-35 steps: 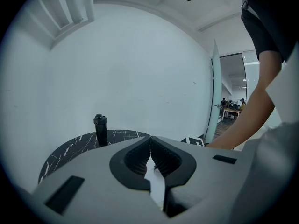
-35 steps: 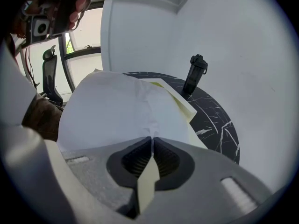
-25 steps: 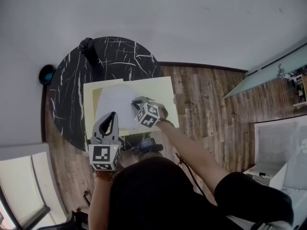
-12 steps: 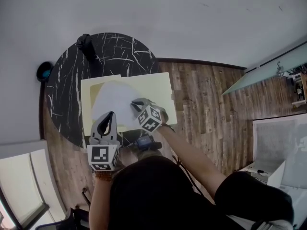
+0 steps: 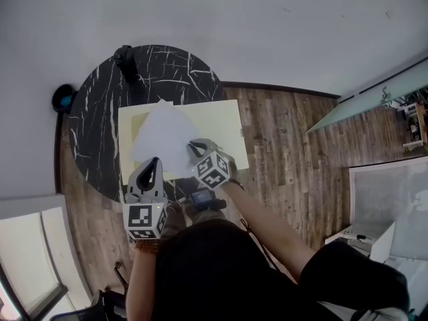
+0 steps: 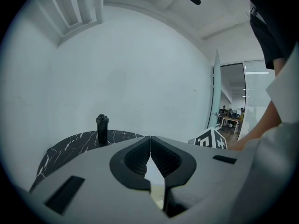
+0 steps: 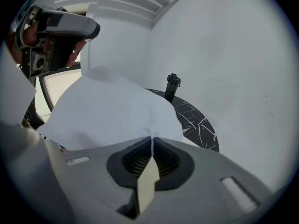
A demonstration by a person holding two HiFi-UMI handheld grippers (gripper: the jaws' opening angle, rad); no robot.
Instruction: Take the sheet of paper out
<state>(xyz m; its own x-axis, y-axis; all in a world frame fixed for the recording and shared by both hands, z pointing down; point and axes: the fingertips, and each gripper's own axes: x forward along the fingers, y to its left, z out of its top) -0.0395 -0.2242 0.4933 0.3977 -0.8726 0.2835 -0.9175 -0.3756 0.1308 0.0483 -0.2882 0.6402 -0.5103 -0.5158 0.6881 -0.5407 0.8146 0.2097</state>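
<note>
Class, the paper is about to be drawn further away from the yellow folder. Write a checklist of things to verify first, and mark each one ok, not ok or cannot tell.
1. Right gripper is shut on the sheet of paper: ok, its edge is pinched between the jaws.
2. Sheet is wholly free of the folder: cannot tell, it bulges above the folder and hides its own lower edge.
3. Left gripper is holding the folder: cannot tell, its jaws are together over the near left edge.
4. Bottle is clear of the sheet: ok, it stands apart at the far rim.
5. Folder is fully supported by the table: not ok, its right part juts past the rim.
</note>
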